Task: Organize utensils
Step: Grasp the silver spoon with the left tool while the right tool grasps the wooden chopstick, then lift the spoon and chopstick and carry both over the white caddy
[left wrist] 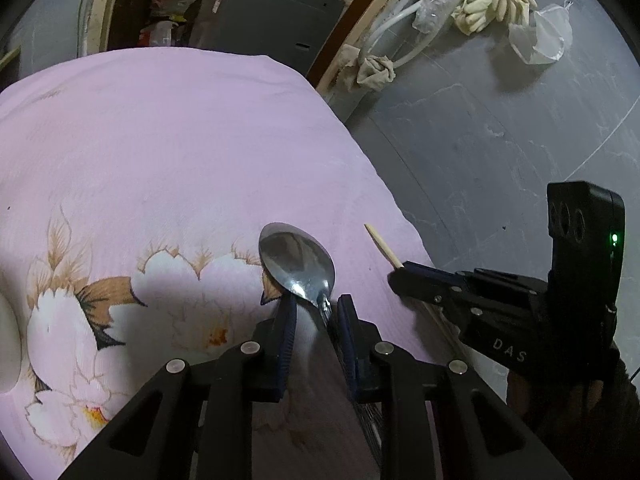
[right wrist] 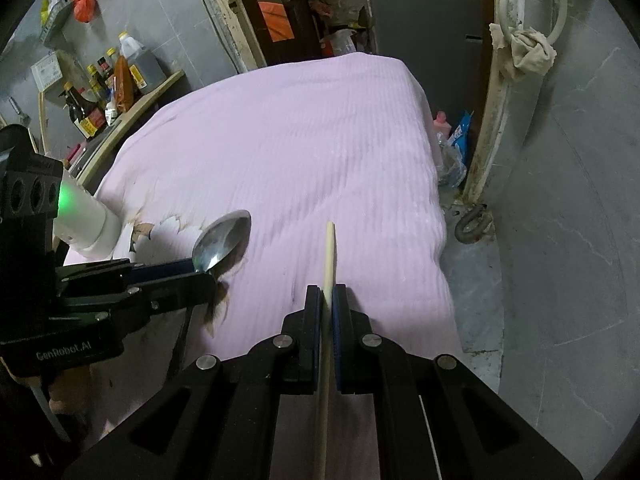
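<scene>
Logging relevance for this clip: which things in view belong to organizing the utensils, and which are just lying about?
Part of the job:
- metal spoon, in the left gripper
- wooden chopstick, in the right gripper
- white cylindrical container, possibly the holder

Just lying about:
- sauce bottles on the shelf
- rags and hose
- pink floral cloth, only the surface

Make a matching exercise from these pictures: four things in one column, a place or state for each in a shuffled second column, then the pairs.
Things:
1. spoon
2. chopstick
3. pink floral cloth
4. sauce bottles

Places or states:
A. standing on a shelf at the far left
B. clamped in the right hand-held gripper
C. spread over the table
D. held at its neck by the left hand-held gripper

Pairs: 1-D, 2-B, 3-C, 4-A
</scene>
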A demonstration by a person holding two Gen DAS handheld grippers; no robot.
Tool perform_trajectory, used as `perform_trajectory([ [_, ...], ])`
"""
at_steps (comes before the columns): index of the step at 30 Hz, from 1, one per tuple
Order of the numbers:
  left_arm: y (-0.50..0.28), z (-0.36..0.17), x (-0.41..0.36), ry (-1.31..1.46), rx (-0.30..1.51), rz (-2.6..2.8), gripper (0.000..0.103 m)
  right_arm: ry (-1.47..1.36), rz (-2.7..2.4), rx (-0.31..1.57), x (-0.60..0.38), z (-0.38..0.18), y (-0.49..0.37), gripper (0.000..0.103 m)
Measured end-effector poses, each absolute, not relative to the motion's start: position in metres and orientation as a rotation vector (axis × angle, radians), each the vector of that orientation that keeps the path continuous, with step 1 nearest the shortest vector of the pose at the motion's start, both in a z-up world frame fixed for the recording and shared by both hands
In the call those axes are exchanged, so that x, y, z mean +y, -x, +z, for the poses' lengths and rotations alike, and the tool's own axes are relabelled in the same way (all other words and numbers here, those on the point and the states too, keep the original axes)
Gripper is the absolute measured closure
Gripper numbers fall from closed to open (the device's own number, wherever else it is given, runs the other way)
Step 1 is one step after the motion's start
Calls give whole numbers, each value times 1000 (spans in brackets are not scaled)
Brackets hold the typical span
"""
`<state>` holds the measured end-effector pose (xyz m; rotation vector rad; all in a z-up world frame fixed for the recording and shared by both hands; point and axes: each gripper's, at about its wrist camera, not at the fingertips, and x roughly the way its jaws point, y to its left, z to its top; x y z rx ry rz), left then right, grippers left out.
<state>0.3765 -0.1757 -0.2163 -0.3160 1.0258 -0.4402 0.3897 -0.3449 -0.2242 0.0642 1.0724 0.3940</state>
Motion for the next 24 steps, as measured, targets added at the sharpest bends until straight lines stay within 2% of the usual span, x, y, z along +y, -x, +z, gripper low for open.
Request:
perform_trajectory([
  [2, -376, -216, -176, 311, 1025, -442, 86, -79, 389, 1074, -345, -224, -391, 98],
  [3, -376, -217, -176, 320, 1031, -451, 91, -88, 387, 1072, -347, -225, -392, 98],
  [8, -373, -217, -179, 347, 1035, -456, 97, -163, 390, 1056, -352, -227, -391, 99],
  [12, -362, -209, -176, 333, 1001, -429, 100, -270, 423, 969, -356, -217, -378, 99],
  [19, -328, -171, -154, 330, 821, -315, 100, -449, 493, 733, -361, -198, -349, 99],
  [24, -300, -132, -140, 278, 669, -251, 100, -443, 519, 578, -346, -173, -333, 99],
])
